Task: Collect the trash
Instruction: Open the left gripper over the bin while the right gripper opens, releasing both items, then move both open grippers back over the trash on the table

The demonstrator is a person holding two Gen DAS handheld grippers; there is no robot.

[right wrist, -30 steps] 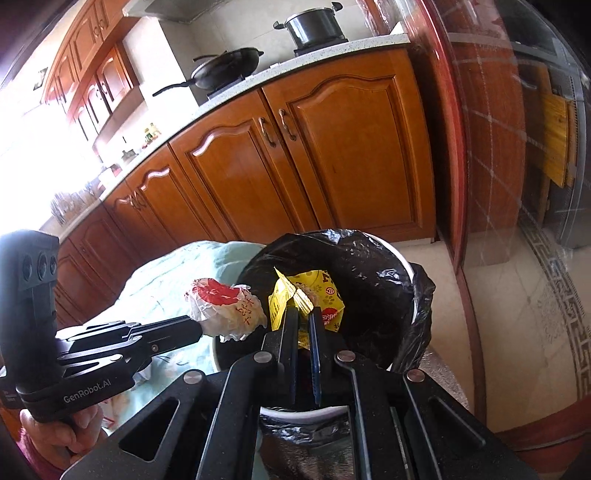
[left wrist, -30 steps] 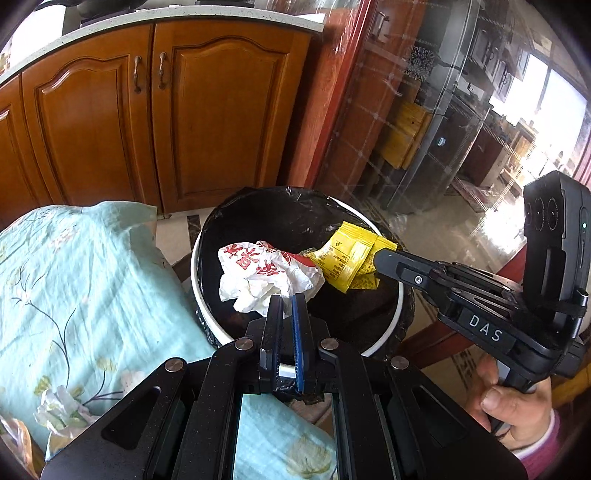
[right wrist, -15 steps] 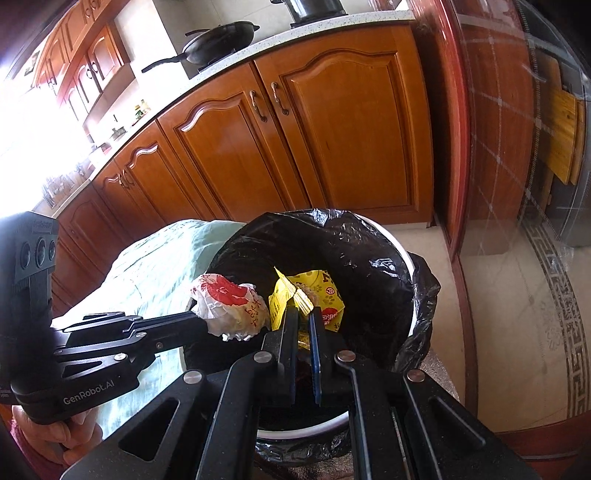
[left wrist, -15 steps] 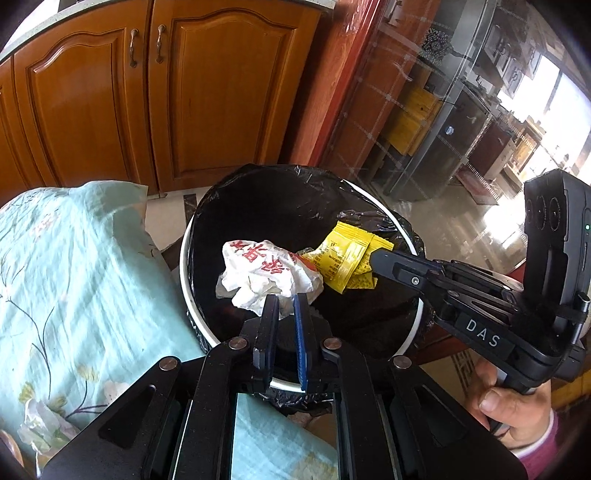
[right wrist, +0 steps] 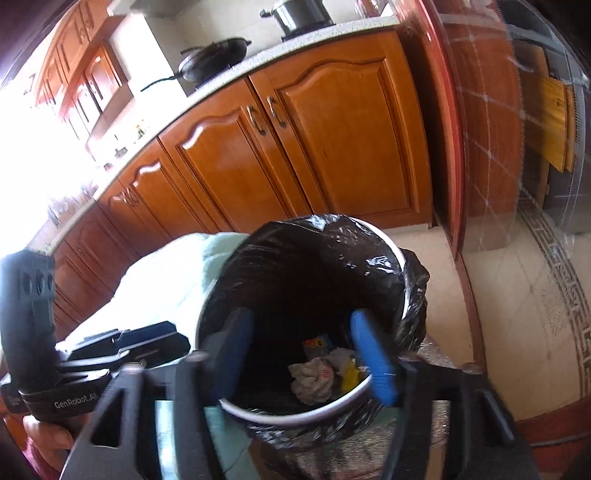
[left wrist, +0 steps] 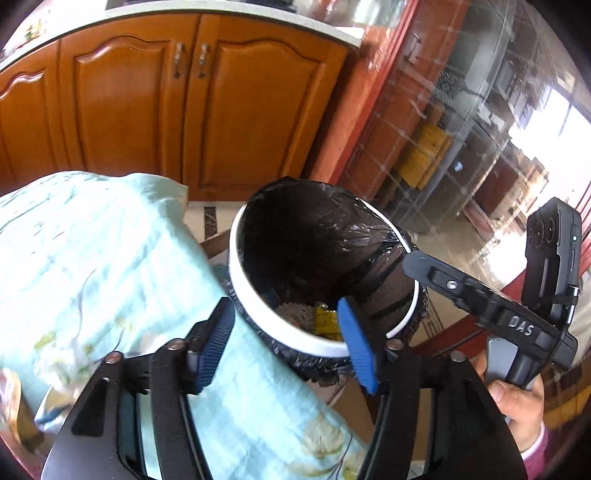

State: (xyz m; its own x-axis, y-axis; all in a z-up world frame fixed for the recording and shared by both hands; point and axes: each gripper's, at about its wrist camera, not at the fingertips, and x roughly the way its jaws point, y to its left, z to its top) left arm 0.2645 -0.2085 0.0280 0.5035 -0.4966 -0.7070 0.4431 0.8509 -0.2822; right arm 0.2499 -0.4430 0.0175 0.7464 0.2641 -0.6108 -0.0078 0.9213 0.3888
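Observation:
A white bin lined with a black bag (left wrist: 258, 310) (right wrist: 399, 280) stands beside the table. At its bottom lie a crumpled white wrapper (right wrist: 314, 380) and a yellow packet (right wrist: 351, 374); the yellow packet (left wrist: 325, 323) also shows in the left wrist view. My left gripper (left wrist: 286, 347) is open and empty, its jaws wide apart over the bin's near rim. My right gripper (right wrist: 314, 354) is open and empty above the bin mouth. The right gripper (left wrist: 410, 266) also shows in the left wrist view at the bin's right rim, and the left gripper (right wrist: 177, 341) in the right wrist view.
A light blue flowered tablecloth (left wrist: 92, 266) covers the table left of the bin. Wooden kitchen cabinets (left wrist: 221, 110) stand behind. A pan (right wrist: 214, 59) and pot (right wrist: 299, 14) sit on the counter. A glass partition (left wrist: 461, 129) is at the right. Tiled floor (right wrist: 517, 314) lies beyond.
Both grippers opened over the bin. The white wrapper and the yellow packet left the jaws and now lie at the bottom of the bin.

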